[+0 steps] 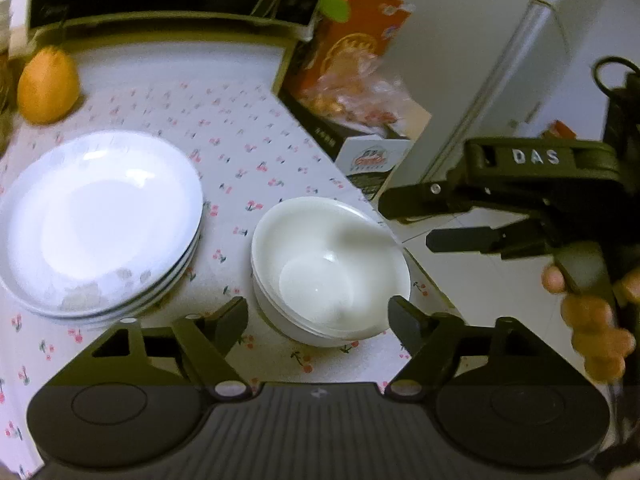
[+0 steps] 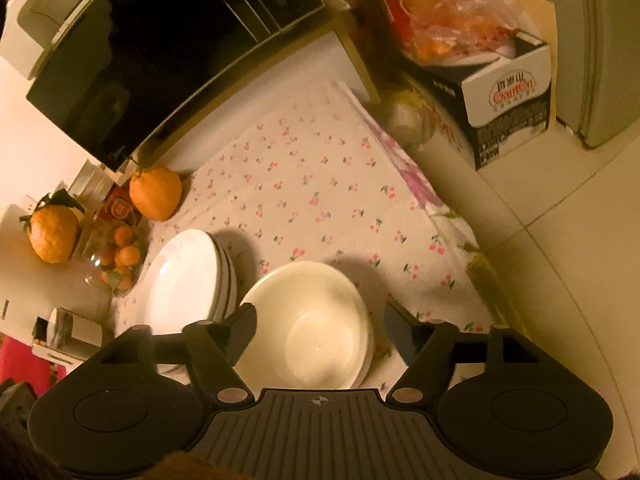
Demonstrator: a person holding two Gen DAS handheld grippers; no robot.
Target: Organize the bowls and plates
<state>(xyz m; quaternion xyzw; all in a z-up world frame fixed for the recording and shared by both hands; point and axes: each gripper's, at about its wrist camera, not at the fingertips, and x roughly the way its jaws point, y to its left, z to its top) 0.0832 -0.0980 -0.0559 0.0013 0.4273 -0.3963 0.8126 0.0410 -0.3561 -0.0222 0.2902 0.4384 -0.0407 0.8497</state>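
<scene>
A stack of white bowls (image 1: 328,268) stands on the cherry-print tablecloth (image 1: 248,140) near the table's right edge. A stack of white plates (image 1: 100,220) lies to its left. My left gripper (image 1: 318,320) is open, its fingers on either side of the bowls' near rim without pressing on it. My right gripper (image 1: 408,222) comes in from the right, open, just beside the bowls' far right rim, held by a hand (image 1: 592,312). In the right wrist view the bowls (image 2: 312,320) sit between the open fingers of my right gripper (image 2: 320,324), and the plates (image 2: 184,280) lie to the left.
A microwave (image 2: 140,52) stands at the back of the table with an orange (image 2: 156,192) in front of it. A glass jar of small oranges (image 2: 116,256) sits left of the plates. Cardboard boxes (image 2: 508,108) and a bag of fruit (image 2: 460,16) stand on the floor past the table's right edge.
</scene>
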